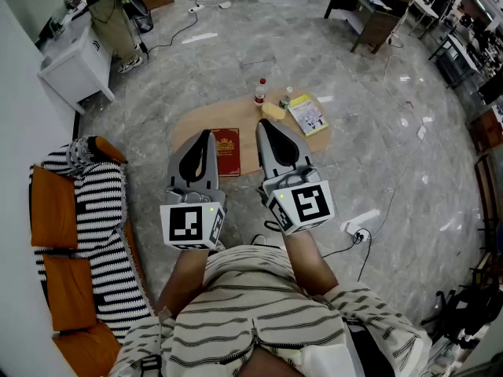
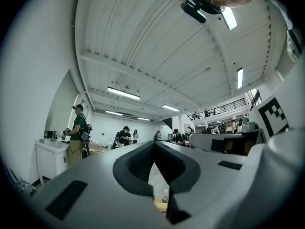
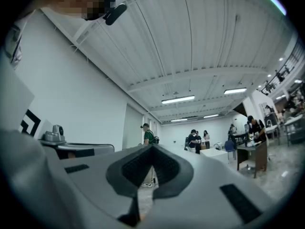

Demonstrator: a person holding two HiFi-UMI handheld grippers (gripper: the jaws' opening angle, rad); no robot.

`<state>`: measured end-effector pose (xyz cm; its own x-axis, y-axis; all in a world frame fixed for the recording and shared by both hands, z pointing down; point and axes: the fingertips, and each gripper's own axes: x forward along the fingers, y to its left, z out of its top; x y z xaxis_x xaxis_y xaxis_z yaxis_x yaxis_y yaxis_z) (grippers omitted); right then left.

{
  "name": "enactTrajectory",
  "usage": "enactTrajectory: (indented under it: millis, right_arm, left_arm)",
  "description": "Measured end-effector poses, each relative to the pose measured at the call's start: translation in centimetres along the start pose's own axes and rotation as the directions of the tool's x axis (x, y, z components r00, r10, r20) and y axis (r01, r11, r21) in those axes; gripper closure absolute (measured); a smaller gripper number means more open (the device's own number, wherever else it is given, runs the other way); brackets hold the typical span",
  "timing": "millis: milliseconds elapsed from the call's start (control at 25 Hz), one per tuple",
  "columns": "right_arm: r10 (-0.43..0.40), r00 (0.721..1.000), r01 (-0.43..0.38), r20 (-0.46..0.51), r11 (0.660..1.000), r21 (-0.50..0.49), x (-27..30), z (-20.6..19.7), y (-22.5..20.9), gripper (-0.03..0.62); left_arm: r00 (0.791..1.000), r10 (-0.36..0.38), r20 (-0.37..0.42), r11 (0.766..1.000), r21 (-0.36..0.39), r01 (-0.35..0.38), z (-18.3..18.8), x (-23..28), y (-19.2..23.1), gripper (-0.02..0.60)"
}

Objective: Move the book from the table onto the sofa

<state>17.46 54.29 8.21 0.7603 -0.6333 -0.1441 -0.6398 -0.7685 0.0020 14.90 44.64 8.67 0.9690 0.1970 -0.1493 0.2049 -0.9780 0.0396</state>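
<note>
A dark red book (image 1: 227, 150) with a gold emblem lies flat on the low round wooden table (image 1: 182, 132), near its front edge. It shows in the head view between my two grippers, which I hold side by side above the table's near side. My left gripper (image 1: 206, 134) (image 2: 154, 144) is shut and empty, just left of the book. My right gripper (image 1: 262, 124) (image 3: 152, 149) is also shut and empty, just right of it. Both gripper views look out nearly level across the room, over the book. The sofa (image 1: 75, 234), with orange cushions and a black-and-white striped throw, stands at the left.
A second, yellow-and-white book (image 1: 308, 115), two small bottles (image 1: 260, 91) and a yellow object (image 1: 273, 111) sit on the table's far side. A white cabinet (image 1: 75, 65) with a person (image 1: 114, 14) beside it stands far left. Cables and a power strip (image 1: 357, 228) lie on the floor.
</note>
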Motion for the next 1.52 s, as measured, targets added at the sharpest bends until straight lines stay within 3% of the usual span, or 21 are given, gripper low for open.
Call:
enactTrajectory:
  millis: [480,680,840,1080,1520]
  right_arm:
    - [0.033,0.999,-0.033,-0.037,0.999,0.014,-1.6,-1.8,-3.4,0.591]
    - [0.025,0.997,-0.020,-0.071,0.998,0.064,-2.3,-4.4,-5.7,0.591]
    - [0.026,0.991,-0.012,-0.134,0.995,0.103,-2.5,-7.4,-6.2,0.591]
    - [0.014,0.982,0.012,-0.190,0.991,0.133,0.9,-10.6,-6.7,0.591]
    - [-0.037,0.958,0.080,-0.286,0.987,0.141,10.8,-16.1,-5.6,0.591]
  left_arm:
    - [0.999,0.026,-0.034,1.000,0.000,-0.027,-2.0,1.4,-2.9,0.577]
    - [0.995,0.059,-0.079,0.998,0.010,-0.058,-4.4,1.7,-4.3,0.576]
    - [0.983,0.088,-0.159,0.996,0.003,-0.089,-7.3,1.5,-4.1,0.575]
    - [0.972,0.085,-0.218,0.996,-0.019,-0.091,-10.3,3.6,-1.4,0.576]
    - [0.956,0.011,-0.294,0.995,-0.094,-0.040,-15.2,9.1,7.5,0.576]
